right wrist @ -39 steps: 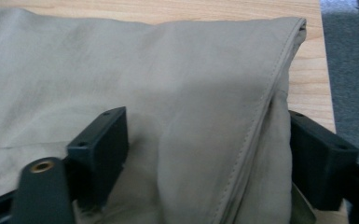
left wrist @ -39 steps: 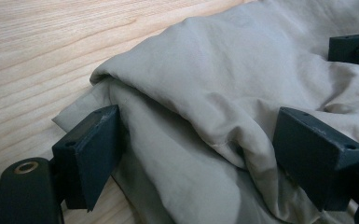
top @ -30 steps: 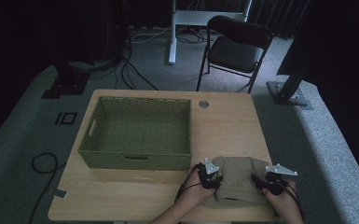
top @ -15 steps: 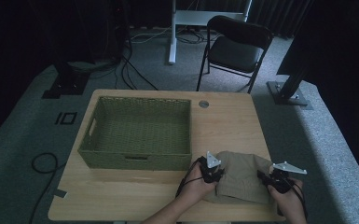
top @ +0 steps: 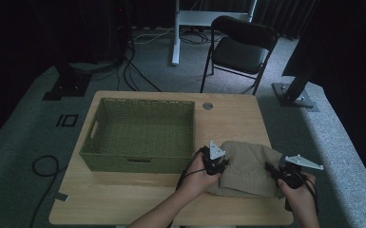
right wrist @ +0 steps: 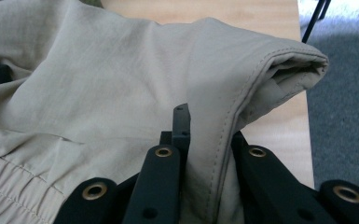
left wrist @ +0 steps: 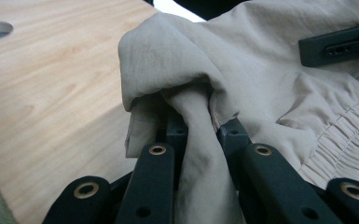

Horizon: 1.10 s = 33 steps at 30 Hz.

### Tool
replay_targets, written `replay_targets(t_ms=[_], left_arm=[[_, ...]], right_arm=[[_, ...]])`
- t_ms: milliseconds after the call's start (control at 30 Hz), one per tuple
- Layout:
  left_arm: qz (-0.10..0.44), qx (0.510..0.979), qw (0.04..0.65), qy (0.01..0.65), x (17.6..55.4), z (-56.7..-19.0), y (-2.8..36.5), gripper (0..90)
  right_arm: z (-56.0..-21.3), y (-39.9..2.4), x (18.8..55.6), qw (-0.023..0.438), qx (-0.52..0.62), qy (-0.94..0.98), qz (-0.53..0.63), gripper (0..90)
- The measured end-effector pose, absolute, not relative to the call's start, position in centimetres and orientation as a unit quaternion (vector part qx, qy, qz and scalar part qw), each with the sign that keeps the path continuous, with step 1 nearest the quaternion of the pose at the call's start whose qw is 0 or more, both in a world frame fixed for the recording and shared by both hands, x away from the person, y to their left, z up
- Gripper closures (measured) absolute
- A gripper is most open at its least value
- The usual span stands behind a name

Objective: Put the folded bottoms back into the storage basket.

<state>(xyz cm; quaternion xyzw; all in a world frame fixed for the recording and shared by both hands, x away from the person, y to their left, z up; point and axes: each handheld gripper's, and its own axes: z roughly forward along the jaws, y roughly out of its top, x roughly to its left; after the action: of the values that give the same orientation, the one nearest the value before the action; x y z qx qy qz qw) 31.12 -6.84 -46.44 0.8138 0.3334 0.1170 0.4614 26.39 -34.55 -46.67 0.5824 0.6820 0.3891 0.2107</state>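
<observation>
Garment [top: 249,166] apparently spread wider, both claws gripping, right claw [top: 272,168] moved outward.

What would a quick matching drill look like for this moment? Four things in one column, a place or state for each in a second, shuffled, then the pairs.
Things:
1. basket
2. beige garment
3. folding chair
4. round hole in the table

Places or states:
A. on the floor beyond the table
B. pinched at either side by the left gripper and the right gripper
C. on the left half of the table, nothing in it
D. near the far edge, beside the basket's far right corner

Pairs: 1-C, 2-B, 3-A, 4-D
</observation>
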Motion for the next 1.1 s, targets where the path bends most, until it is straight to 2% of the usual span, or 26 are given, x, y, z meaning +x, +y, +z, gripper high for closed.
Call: replay_targets(t_ms=[333, 733, 1100], left_arm=[[0.136, 0.807, 0.478, 0.32, 32.7, -43.4, -5.0, 80.1], [0.162, 0.781, 0.496, 0.342, 34.6, -39.8, -1.6, 80.1], [0.179, 0.777, 0.494, 0.347, 36.2, -38.4, 2.0, 80.0]], right_arm=[[-43.5, -33.1, 27.8, 0.219, 0.569, 0.677, 0.412, 82.5], [-39.4, -30.2, 29.9, 0.226, 0.547, 0.674, 0.441, 82.5], [-37.8, -26.5, 32.4, 0.218, 0.53, 0.684, 0.451, 82.5]])
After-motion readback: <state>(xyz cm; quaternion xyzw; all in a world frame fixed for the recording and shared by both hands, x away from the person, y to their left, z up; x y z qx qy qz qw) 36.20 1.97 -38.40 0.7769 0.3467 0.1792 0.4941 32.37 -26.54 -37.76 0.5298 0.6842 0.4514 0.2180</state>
